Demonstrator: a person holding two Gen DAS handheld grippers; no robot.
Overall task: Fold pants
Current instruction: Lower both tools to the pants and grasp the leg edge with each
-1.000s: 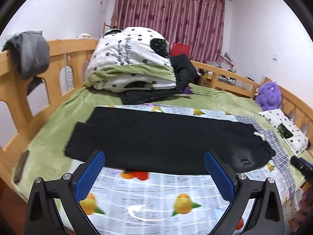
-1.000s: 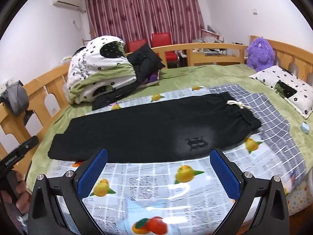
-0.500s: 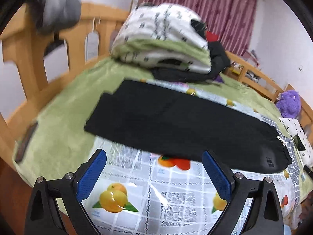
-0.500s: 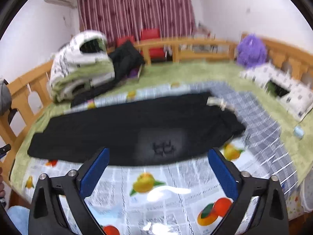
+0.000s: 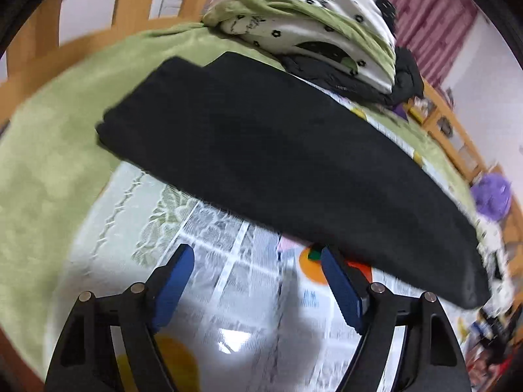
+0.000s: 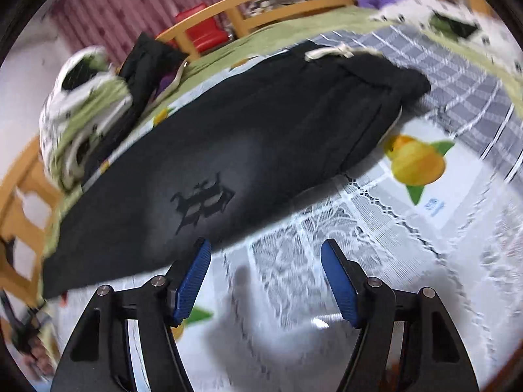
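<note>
Black pants (image 5: pixel 278 150) lie flat across the bed, folded lengthwise, leg ends to the left and waistband with a white drawstring (image 6: pixel 330 53) to the right. A dark logo (image 6: pixel 202 201) shows on the near side. My left gripper (image 5: pixel 256 258) is open and empty, low over the fruit-print cloth, just short of the pants' near edge. My right gripper (image 6: pixel 266 250) is open and empty, close to the near edge by the logo; its left fingertip (image 6: pixel 201 254) reaches the hem.
The pants rest on a fruit-print sheet (image 6: pixel 415 163) over a green blanket (image 5: pixel 49 150). A folded quilt pile (image 5: pixel 310 23) and dark clothes (image 6: pixel 147 58) lie behind. A wooden bed rail (image 6: pixel 287 0) rings the bed. A purple plush toy (image 5: pixel 492 196) sits at the right.
Both grippers have dropped and moved forward toward the pants' near edge, tilting downward. Their jaws have narrowed but stay open. The pants have not moved.
</note>
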